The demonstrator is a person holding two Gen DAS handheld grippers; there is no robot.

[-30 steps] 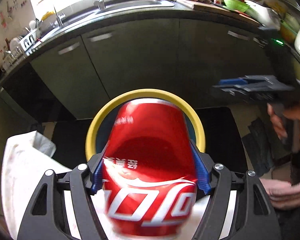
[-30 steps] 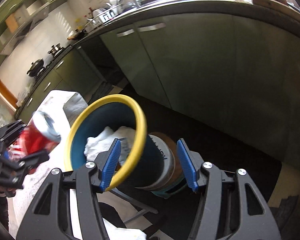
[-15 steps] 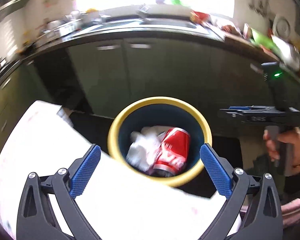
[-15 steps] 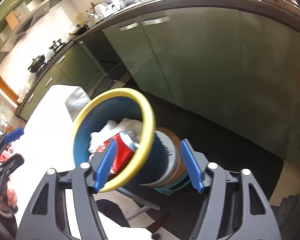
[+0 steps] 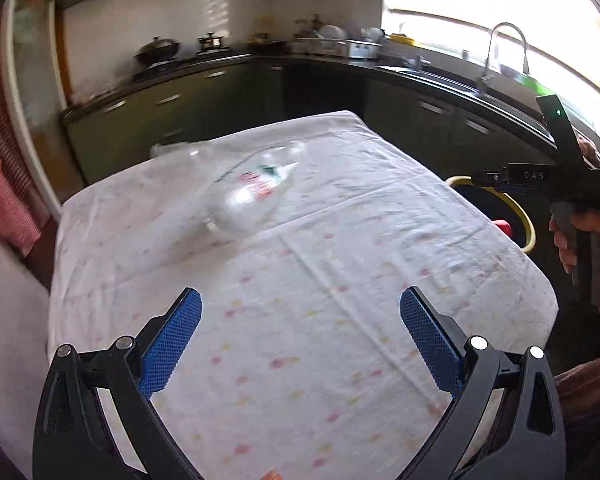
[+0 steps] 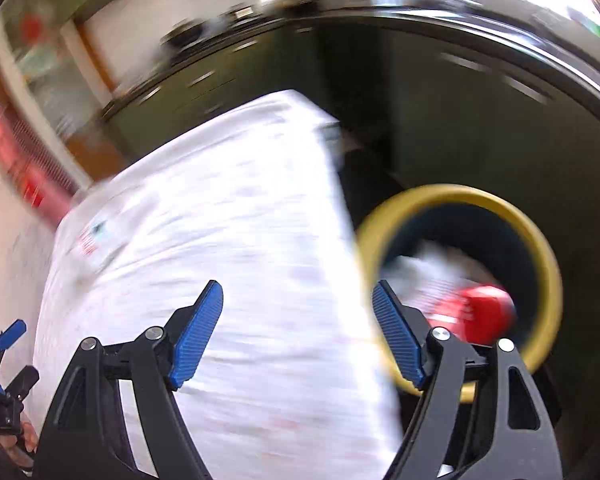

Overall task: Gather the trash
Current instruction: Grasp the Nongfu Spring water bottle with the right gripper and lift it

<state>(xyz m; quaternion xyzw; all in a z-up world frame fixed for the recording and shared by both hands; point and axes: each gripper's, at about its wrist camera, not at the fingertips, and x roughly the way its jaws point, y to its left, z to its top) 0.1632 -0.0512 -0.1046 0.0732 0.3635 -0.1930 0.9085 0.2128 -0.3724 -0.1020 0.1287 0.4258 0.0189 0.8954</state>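
Trash lies in two places. One clear plastic bottle (image 5: 252,190) with a red and green label lies on its side on the white cloth (image 5: 300,320) that covers the worktop, toward the far half of it and well apart from both tools; it is blurred, so its cap end cannot be made out. In the right wrist view only a smear of that label shows, near the left edge of the cloth.

Beside the worktop's right edge, lower down, stands a dark blue bin (image 6: 480,232) with a yellow rim. Inside it lie a red can (image 6: 480,316) and some crumpled white paper (image 6: 432,264), touching each other.

The left gripper (image 5: 300,328) hangs over the near part of the cloth with its blue fingers (image 5: 172,344) spread as wide as they go and nothing between them. The right gripper (image 6: 298,332) is tilted down over the worktop's right edge, just beside the bin; its fingers (image 6: 396,340) are opening, and nothing is held between them. A hand (image 5: 580,248) grips that tool's handle at the right of the left wrist view.

Behind the worktop run dark green cabinets (image 5: 180,108) under a black counter, with a curved tap (image 5: 504,48) below a bright window and a black pot (image 5: 158,50) on the stove.
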